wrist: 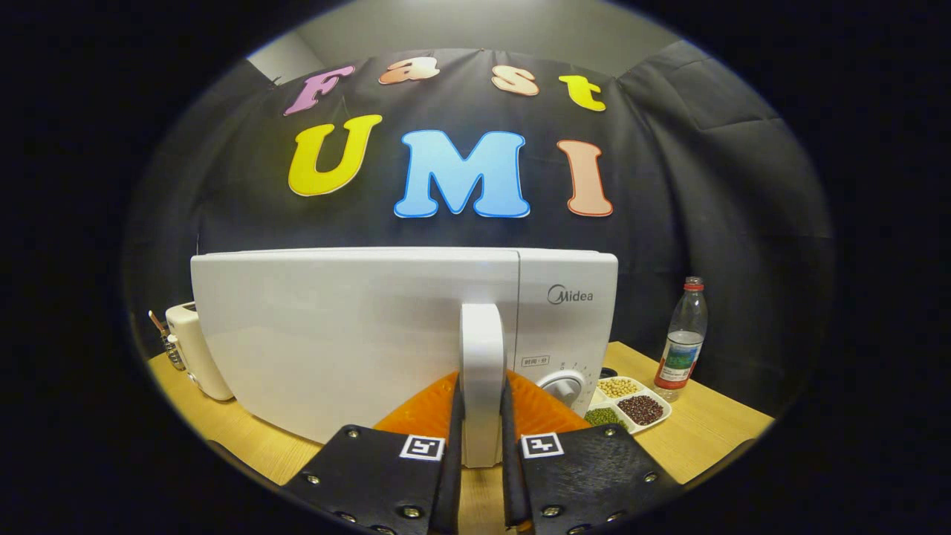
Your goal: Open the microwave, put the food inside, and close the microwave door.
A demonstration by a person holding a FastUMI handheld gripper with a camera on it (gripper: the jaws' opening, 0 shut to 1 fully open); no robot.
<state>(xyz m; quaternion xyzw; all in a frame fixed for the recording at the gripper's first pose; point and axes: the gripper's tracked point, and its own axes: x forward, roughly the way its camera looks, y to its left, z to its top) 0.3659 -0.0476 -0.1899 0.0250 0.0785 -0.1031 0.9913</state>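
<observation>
1. Your gripper [481, 438] is clamping the microwave's vertical door handle [481, 371], one finger pressing each side of it.
2. The white microwave [356, 327] is sitting on the wooden table [706, 431], filling the space straight ahead of your fingers; its door is looking shut, flush with the control panel.
3. A round dial [562, 388] is showing just right of the handle.
4. A divided bean dish [628, 405] and a water bottle [682, 338] are standing beside the microwave's right; a white toaster [195, 349] is sitting at its left.
</observation>
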